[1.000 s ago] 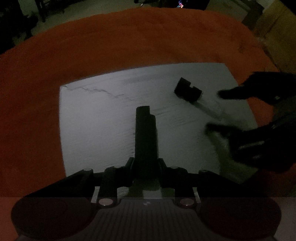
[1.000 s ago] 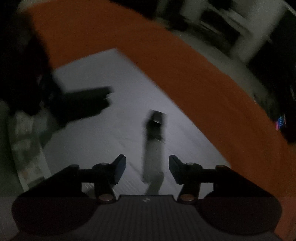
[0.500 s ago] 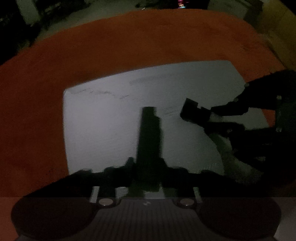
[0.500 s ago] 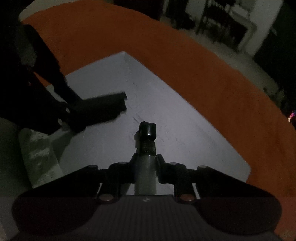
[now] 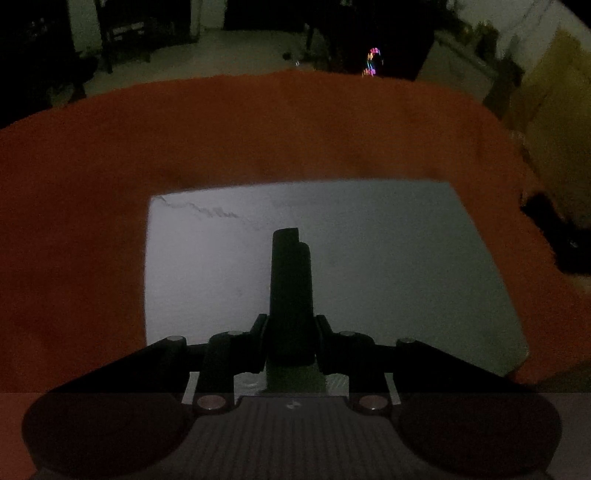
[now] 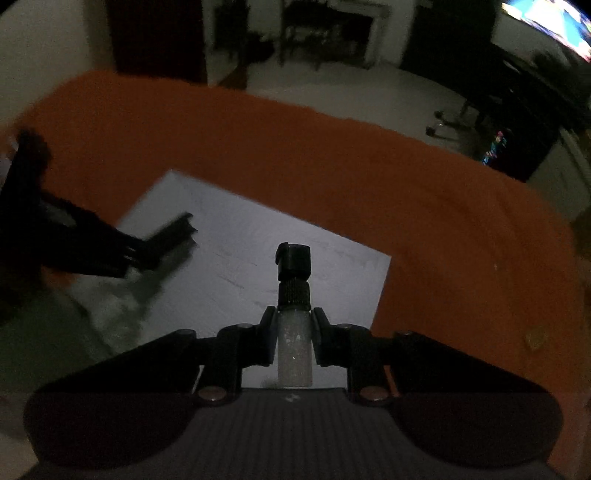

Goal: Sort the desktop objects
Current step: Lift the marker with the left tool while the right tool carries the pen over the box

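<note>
The scene is dim. My left gripper (image 5: 291, 341) is shut on a long black bar-shaped object (image 5: 291, 288), held above a white board (image 5: 388, 258) lying on an orange cloth (image 5: 258, 129). My right gripper (image 6: 294, 341) is shut on a small clear spray bottle with a black cap (image 6: 294, 332), lifted above the same white board (image 6: 332, 280). In the right wrist view the left gripper with its black object (image 6: 173, 236) shows at the left. In the left wrist view the right gripper is a dark shape (image 5: 554, 236) at the right edge.
The orange cloth (image 6: 369, 177) covers the table around the board. Beyond the table edge lie a pale floor and dark furniture (image 6: 332, 33). A small coloured light (image 5: 373, 61) glows far off.
My right gripper closed on the spray bottle lying on the board and lifted it up and away to the right. My left gripper kept hold of the black object and rose.
</note>
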### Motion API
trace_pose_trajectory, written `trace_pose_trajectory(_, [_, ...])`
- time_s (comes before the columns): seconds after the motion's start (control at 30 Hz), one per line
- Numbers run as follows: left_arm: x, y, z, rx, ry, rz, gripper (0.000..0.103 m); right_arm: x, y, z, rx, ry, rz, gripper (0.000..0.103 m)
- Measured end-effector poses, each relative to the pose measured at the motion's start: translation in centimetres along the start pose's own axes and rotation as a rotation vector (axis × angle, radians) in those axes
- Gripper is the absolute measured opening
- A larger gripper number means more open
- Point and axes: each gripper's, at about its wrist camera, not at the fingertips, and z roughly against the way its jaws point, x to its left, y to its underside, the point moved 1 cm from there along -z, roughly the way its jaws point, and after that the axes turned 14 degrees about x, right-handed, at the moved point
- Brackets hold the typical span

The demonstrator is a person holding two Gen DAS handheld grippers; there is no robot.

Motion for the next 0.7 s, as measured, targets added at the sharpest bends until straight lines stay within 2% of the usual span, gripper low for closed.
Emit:
trace_pose_trajectory(0.13, [0.1, 0.6, 0.8, -0.022, 0.011, -0.001, 0.021, 0.3, 2.6, 4.5, -0.049, -0.049, -0.017, 0.021])
trace_pose_trajectory(0.27, [0.8, 0.1, -0.1, -0.017, -0.006, -0.009, 0.021, 1.1, 4.6, 7.2, -0.073, -0.123, -0.063, 0.021])
trace_pose_trajectory(0.37, [0.7, 0.5, 0.0, -0.015, 0.003, 0.005, 0.021, 1.9, 6.1, 8.6, -0.076, -0.146, -0.072, 0.021])
trace_pose_trajectory(0.47, [0.8, 0.5, -0.3, -0.015, -0.005, -0.003, 0.021, 2.5, 7.3, 9.0, -0.062, -0.184, -0.086, 0.021])
trace_pose_trajectory(0.6, [1.0, 0.6, -0.3, -0.021, -0.009, 0.006, 0.021, 4.0, 10.0, 8.5, -0.037, -0.19, -0.072, 0.021])
trace_pose_trajectory(0.7, [0.9, 0.7, -0.2, -0.019, -0.015, 0.001, 0.021, 4.8, 12.2, 5.4, 0.051, -0.207, -0.089, 0.021])
